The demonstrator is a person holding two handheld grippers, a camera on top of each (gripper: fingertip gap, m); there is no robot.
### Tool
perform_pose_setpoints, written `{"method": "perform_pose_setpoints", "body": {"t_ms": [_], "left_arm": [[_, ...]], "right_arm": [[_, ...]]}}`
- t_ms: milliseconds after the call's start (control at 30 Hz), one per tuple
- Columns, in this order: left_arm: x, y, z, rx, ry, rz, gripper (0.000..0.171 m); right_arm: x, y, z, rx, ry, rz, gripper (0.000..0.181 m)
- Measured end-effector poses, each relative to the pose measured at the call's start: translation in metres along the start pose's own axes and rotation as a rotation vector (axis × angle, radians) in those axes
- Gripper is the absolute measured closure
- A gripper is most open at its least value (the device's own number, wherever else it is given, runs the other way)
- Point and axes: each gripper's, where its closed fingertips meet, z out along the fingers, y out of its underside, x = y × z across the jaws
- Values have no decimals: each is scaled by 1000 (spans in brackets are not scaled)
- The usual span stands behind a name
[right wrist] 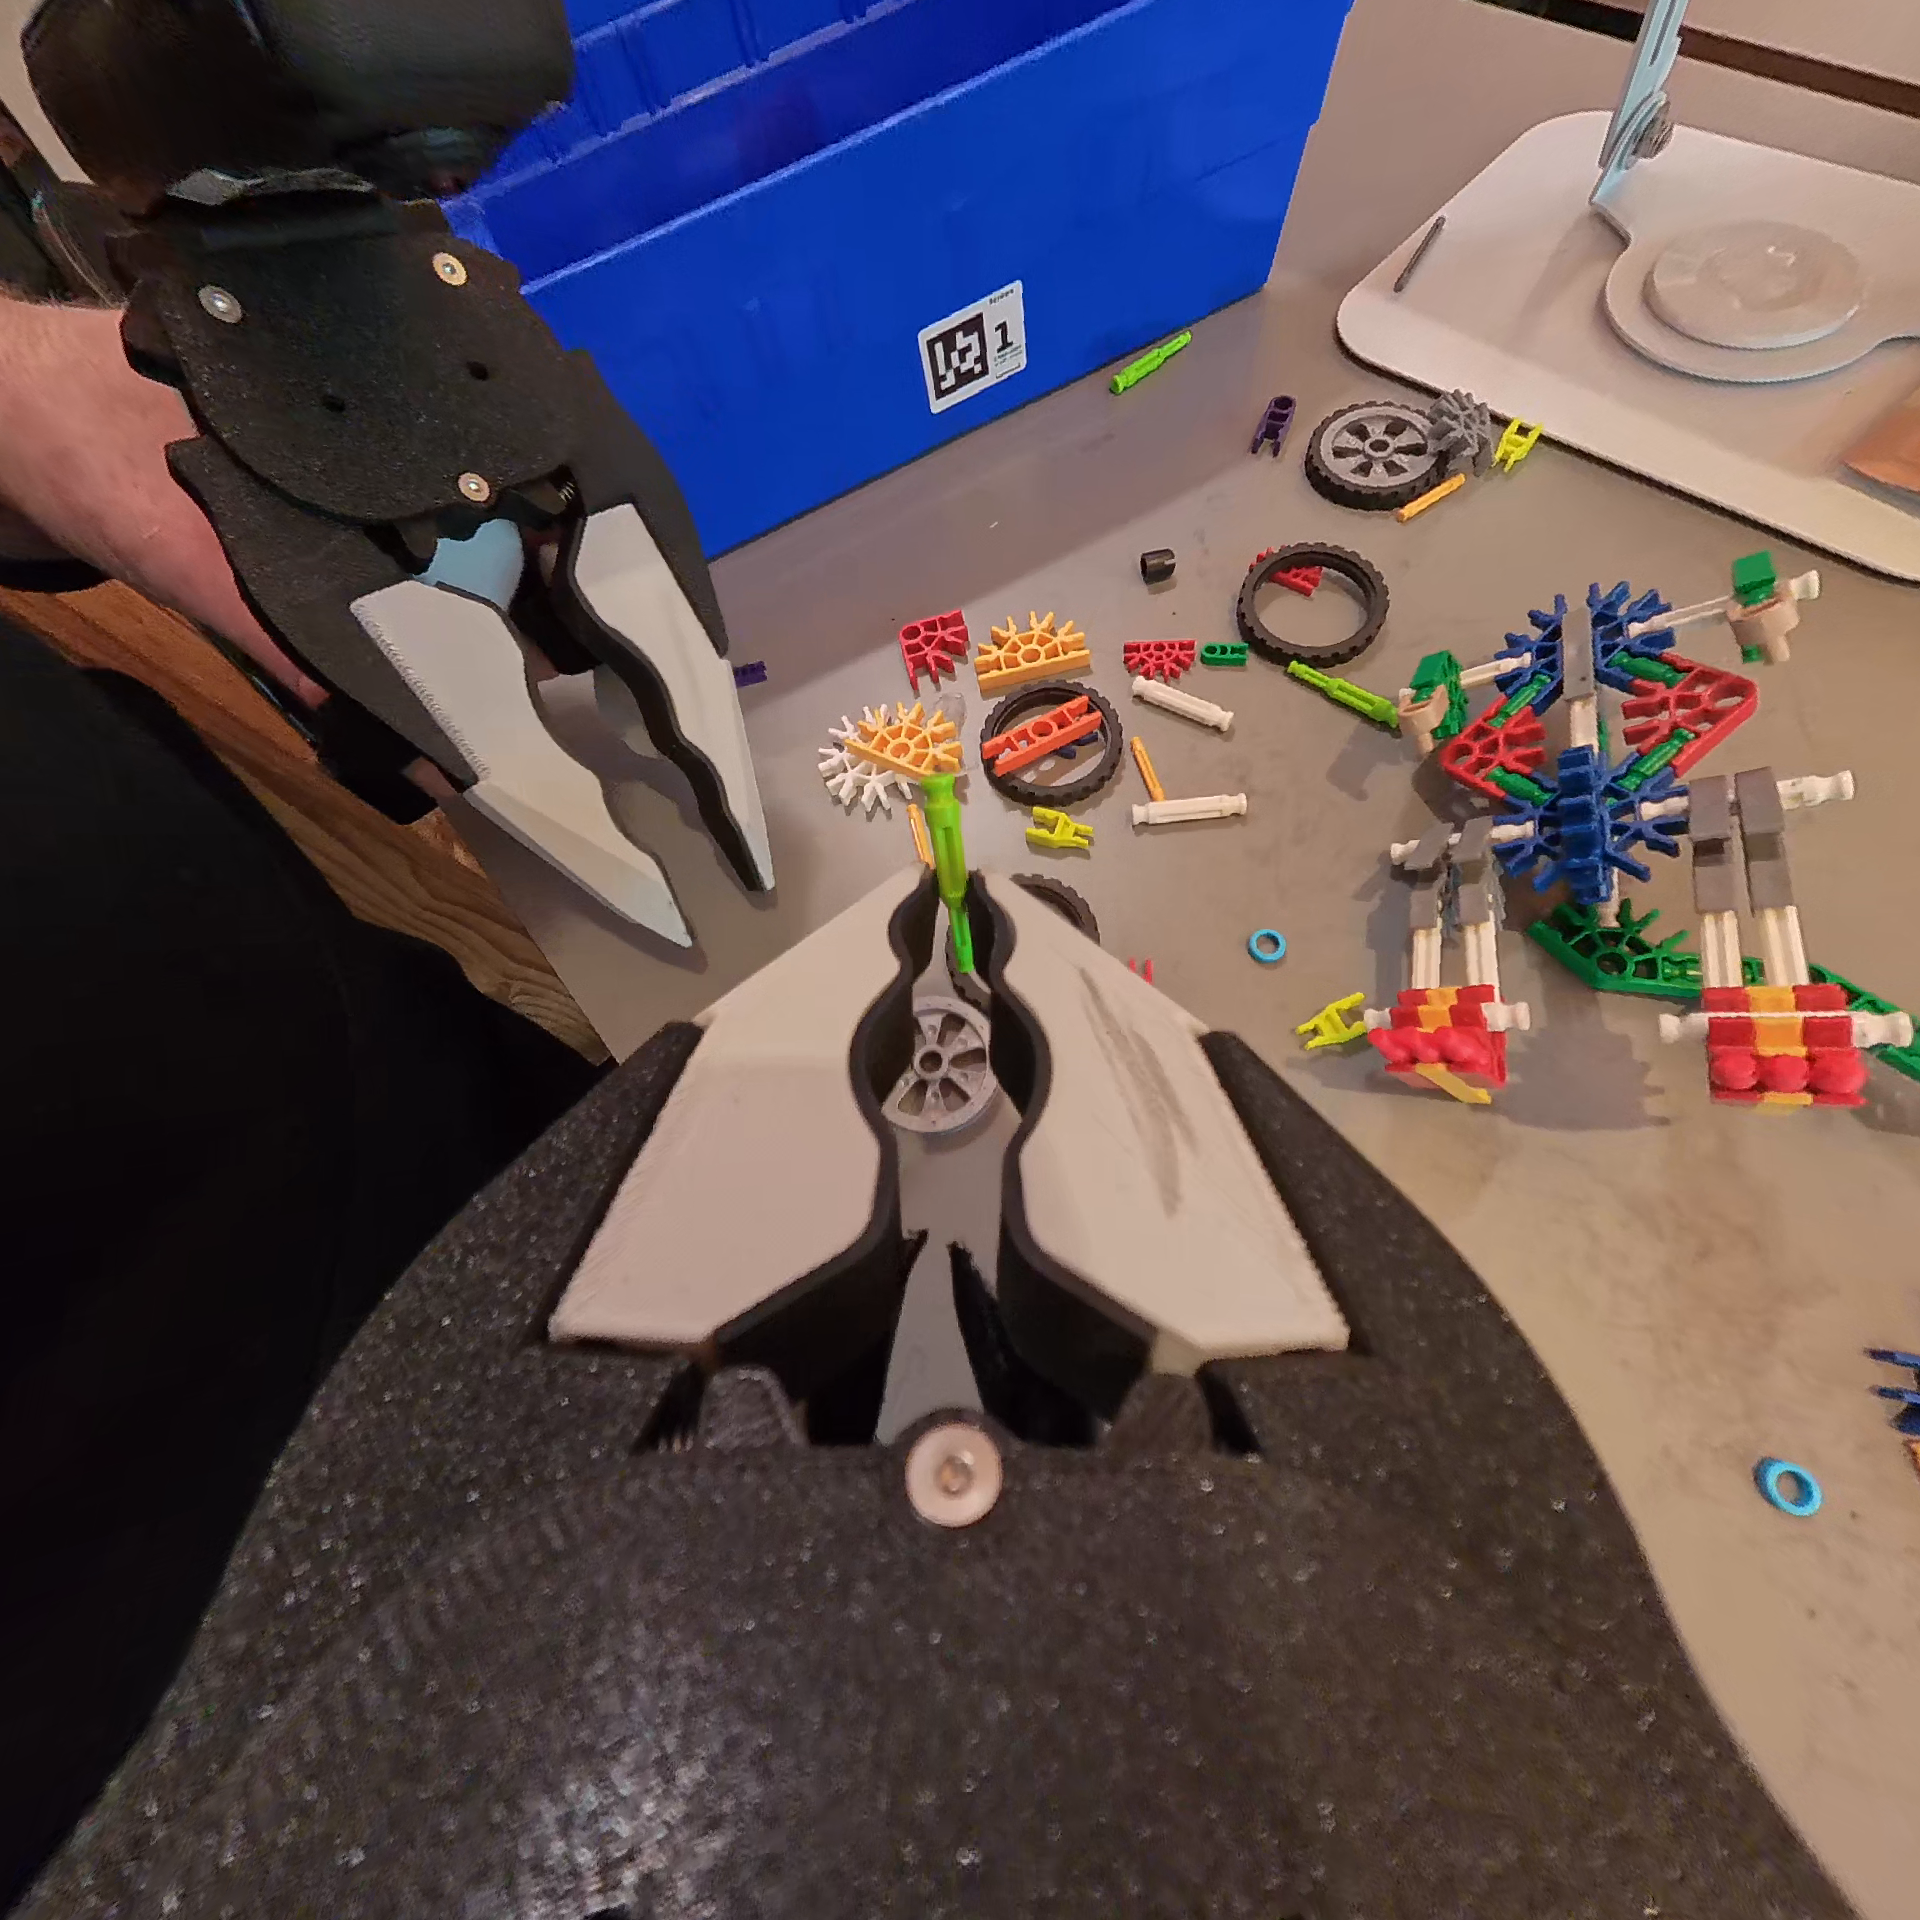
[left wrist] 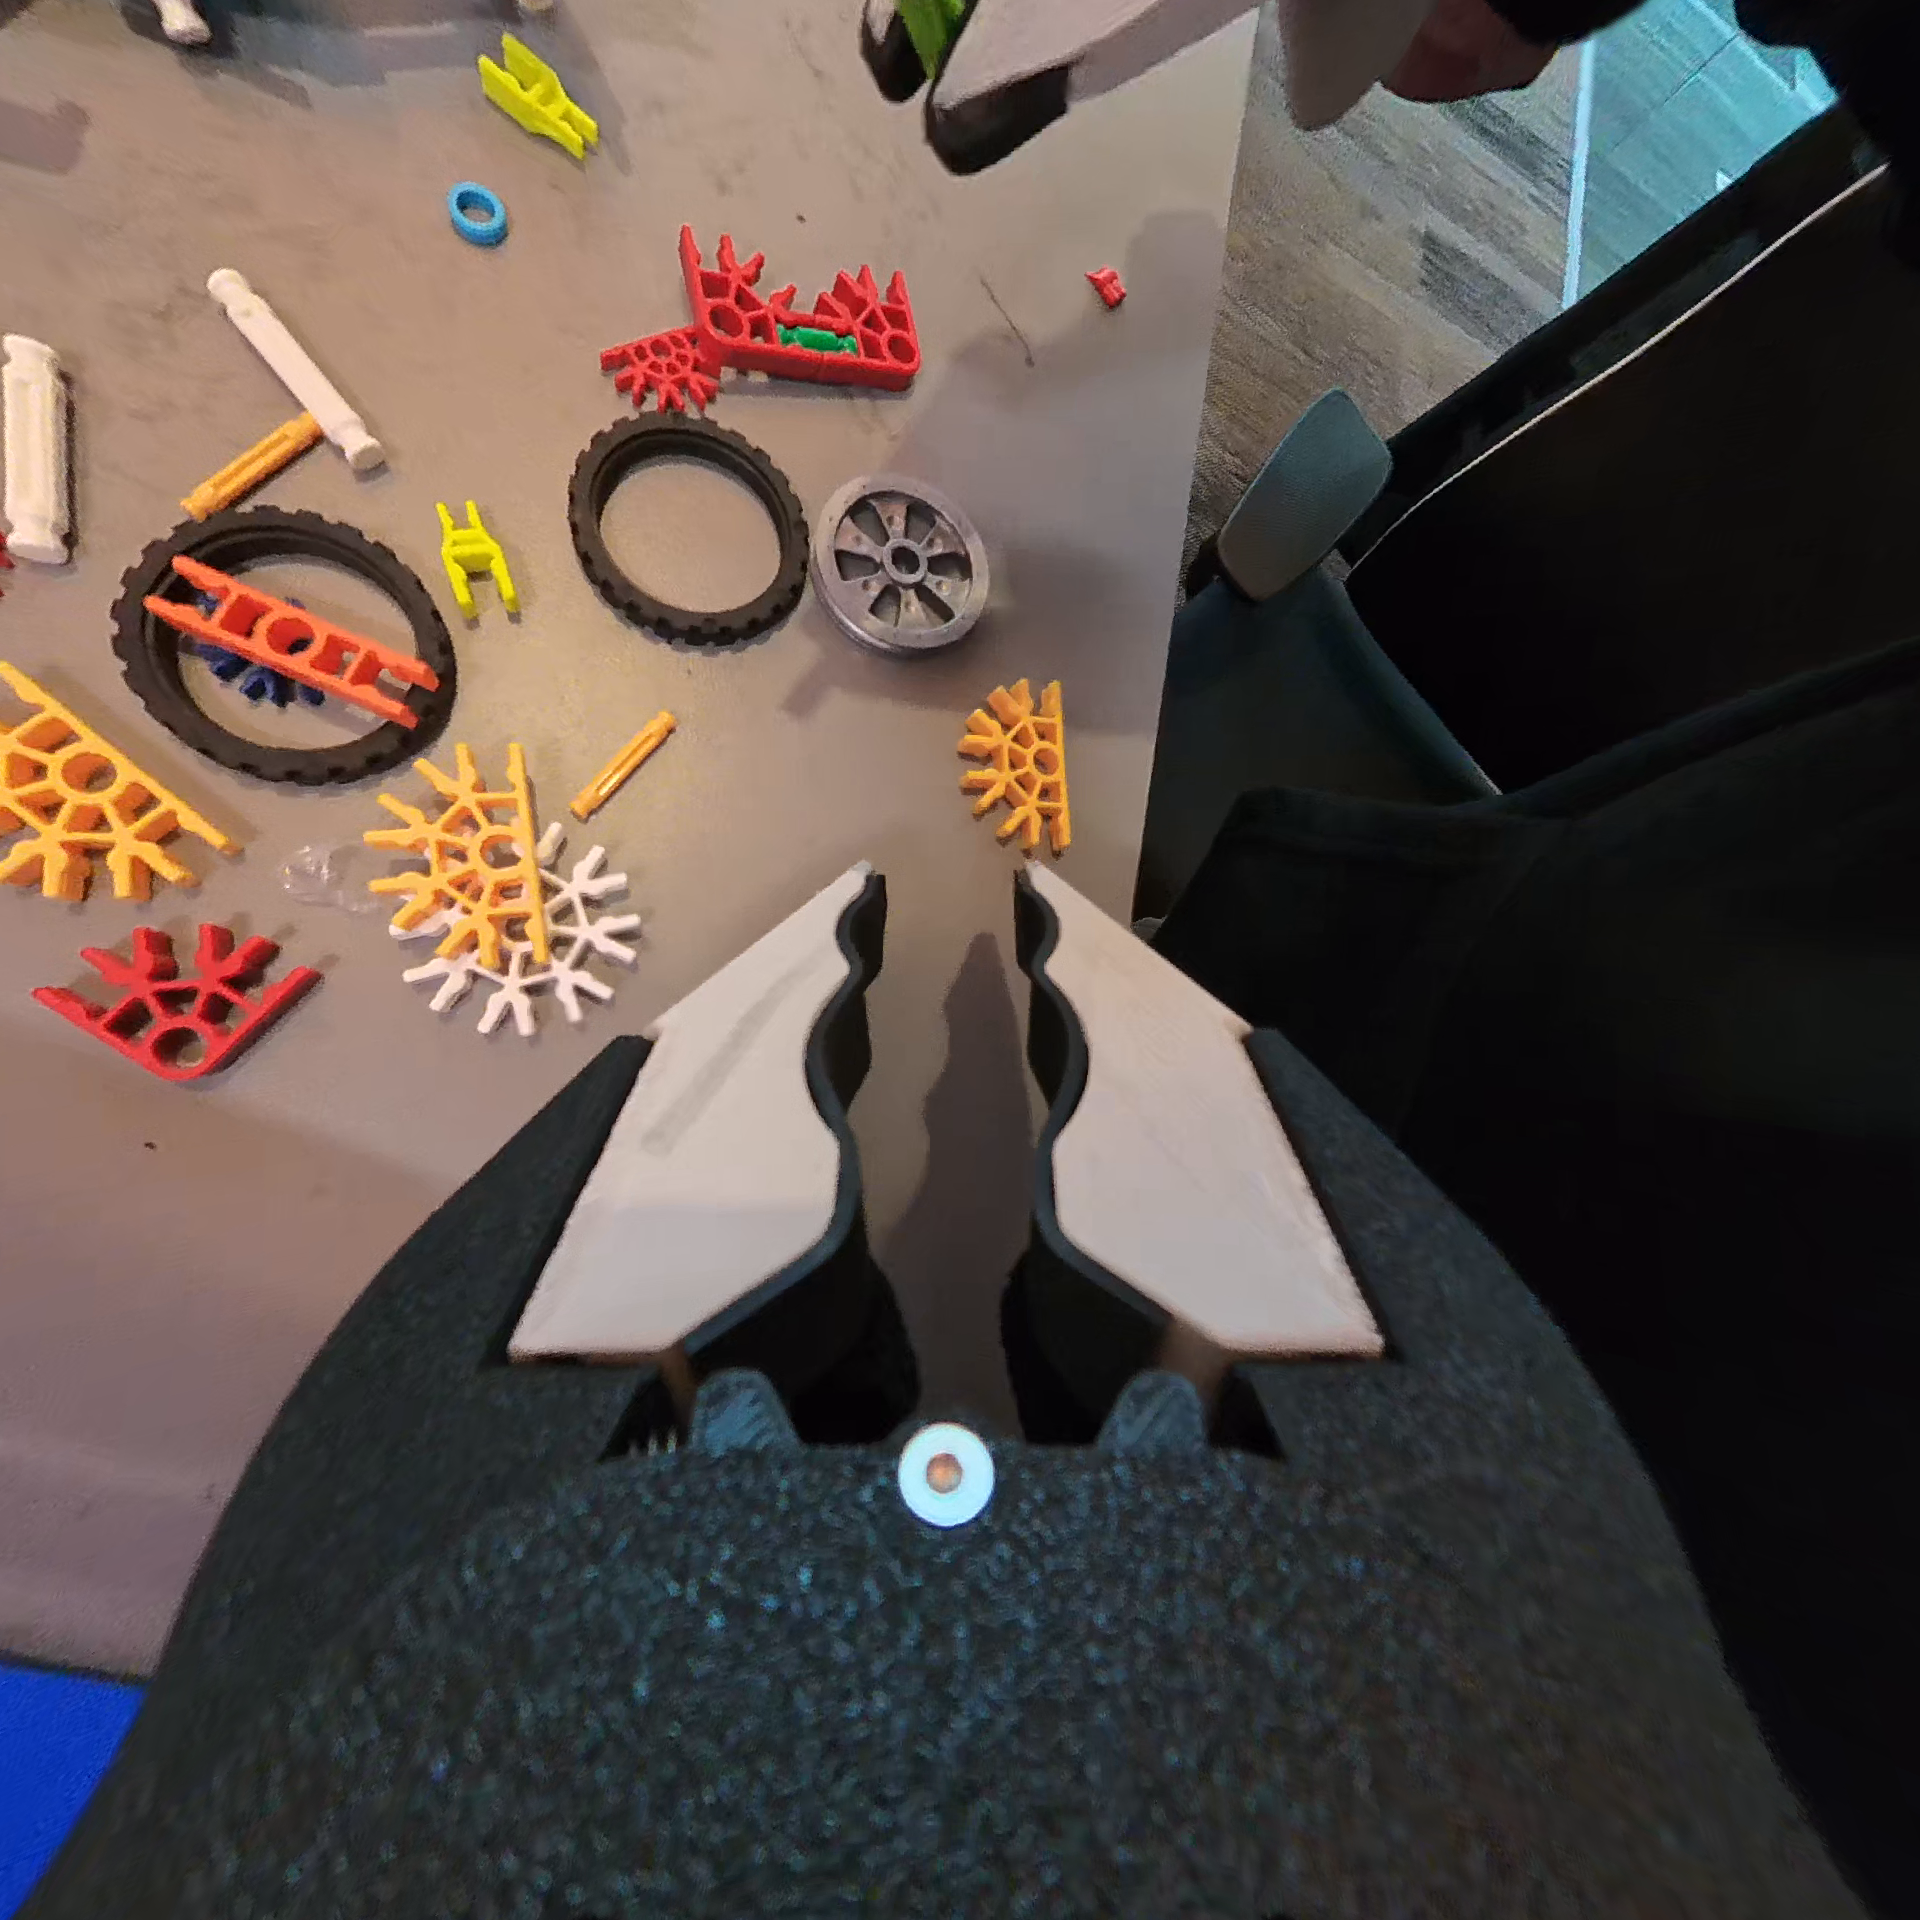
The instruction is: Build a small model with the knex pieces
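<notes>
The right gripper point(right wrist: 951, 894) pinched a green rod point(right wrist: 948, 844) above the grey table point(right wrist: 1351, 1299); the left gripper point(left wrist: 948, 878) hung parted, empty.

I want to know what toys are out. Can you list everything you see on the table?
lime green rod: one, held between the right fingers
grey wheel hub: one, beside an empty black tyre
second black tyre: one, orange-red connector lying across it
orange connector: one, just ahead of the left fingers
red connector cluster: one, far side
built model: one, blue, red, green, right side
blue bin: one, back of table
left gripper: open, empty
right gripper: shut on the rod
</notes>
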Motion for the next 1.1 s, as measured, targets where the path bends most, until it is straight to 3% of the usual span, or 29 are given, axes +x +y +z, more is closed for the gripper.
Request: {"method": "perform_pose_setpoints", "body": {"t_ms": [233,467,567,667,767,867,933,1100], "left_arm": [[5,2,8,16,11,53,146],[19,-15,7,81,26,118,146],[28,-40,-19,156,26,148,146],[29,-67,-66,207,-56,232,146],[-9,-75,-119,219,-257,252,146],[-65,-59,-166,210,-420,165,147],[-99,-25,-183,102,-477,51,145],[-145,42,-189,-83,-530,-88,144]], "right_arm": [[-3,10,7,-42,-20,18,176],[-3,9,8,-50,-27,21,176],[-3,8,9,-52,-30,18,176],[-2,5,11,-52,-36,14,176],[-1,0,16,-49,-48,5,176],[-2,-6,21,-46,-64,-10,176],[-1,-9,24,-46,-73,-18,176],[2,-11,29,-55,-89,-24,176]]}}
